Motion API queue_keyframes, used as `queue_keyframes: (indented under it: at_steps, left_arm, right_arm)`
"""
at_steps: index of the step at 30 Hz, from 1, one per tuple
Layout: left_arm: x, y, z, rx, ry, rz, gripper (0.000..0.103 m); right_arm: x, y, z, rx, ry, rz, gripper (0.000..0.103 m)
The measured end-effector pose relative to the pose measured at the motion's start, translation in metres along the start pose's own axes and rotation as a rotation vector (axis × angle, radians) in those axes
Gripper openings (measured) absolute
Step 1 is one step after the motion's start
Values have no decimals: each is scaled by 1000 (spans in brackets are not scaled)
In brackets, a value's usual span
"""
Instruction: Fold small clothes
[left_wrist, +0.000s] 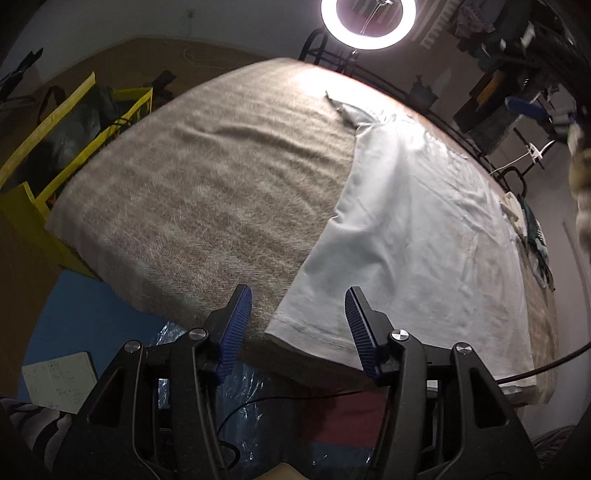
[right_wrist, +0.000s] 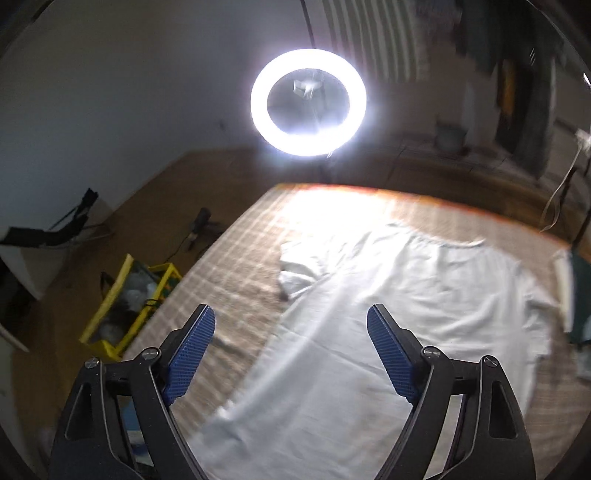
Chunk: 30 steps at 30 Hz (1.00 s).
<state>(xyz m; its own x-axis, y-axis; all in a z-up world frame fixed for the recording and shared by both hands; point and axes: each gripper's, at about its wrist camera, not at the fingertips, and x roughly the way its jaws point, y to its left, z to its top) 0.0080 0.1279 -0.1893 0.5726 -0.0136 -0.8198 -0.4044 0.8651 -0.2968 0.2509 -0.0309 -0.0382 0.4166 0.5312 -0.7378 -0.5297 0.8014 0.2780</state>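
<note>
The beige-grey woven blanket (left_wrist: 192, 192) covers the raised work surface and is the largest item in both views. On its right half lies the white cotton T-shirt (left_wrist: 417, 236), spread flat with the hem at the near edge; in the right wrist view the same shirt (right_wrist: 369, 332) runs from the near edge towards the far one, with one sleeve crumpled on its left side.

The left gripper (left_wrist: 298, 295) is held level with the near edge of the surface, pointing across it, jaws wide apart and holding nothing. The shirt's near-left hem corner lies between and just beyond its blue ribbed pads (left_wrist: 236, 325), apart from both.

The right gripper (right_wrist: 291, 314) is held above the surface and tilted down at it, jaws likewise wide apart and holding nothing. The shirt's left side lies below, between the fingers; whether they touch the cloth cannot be told.

A lit ring lamp (right_wrist: 308, 101) stands beyond the far edge and washes out the far part of the blanket. A yellow-trimmed bag (left_wrist: 66, 147) sits on the floor to the left. The right wrist view is blurred; a dark green item (right_wrist: 580, 295) at the shirt's right is cut off and unidentifiable.
</note>
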Motion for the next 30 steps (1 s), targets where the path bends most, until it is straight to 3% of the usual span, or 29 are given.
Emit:
queue_keyframes:
  at_steps: [4, 10, 14, 16, 23, 27, 29, 30]
  left_arm:
    - [11, 0, 2, 2, 10, 15, 48]
    - [30, 7, 2, -44, 62, -36, 36]
    - [33, -1, 3, 1, 52, -25, 24]
    - [33, -2, 3, 16, 45, -24, 13]
    - [36, -4, 5, 9, 56, -69, 2]
    - [36, -8, 4, 9, 60, -99, 0]
    - [34, -8, 4, 0, 55, -110, 0]
    - [32, -9, 4, 0, 51, -113, 0]
  right_arm:
    - [53, 5, 24, -7, 50, -31, 85]
    - [137, 2, 47, 32, 137, -33, 84]
    - [187, 4, 53, 22, 170, -61, 84]
    - [207, 5, 54, 26, 187, -69, 81]
    - [271, 12, 46, -6, 244, -110, 76]
    - [287, 20, 41, -106, 268, -174, 63]
    - [289, 26, 40, -189, 268, -228, 51]
    - [289, 28, 39, -219, 267, -245, 37]
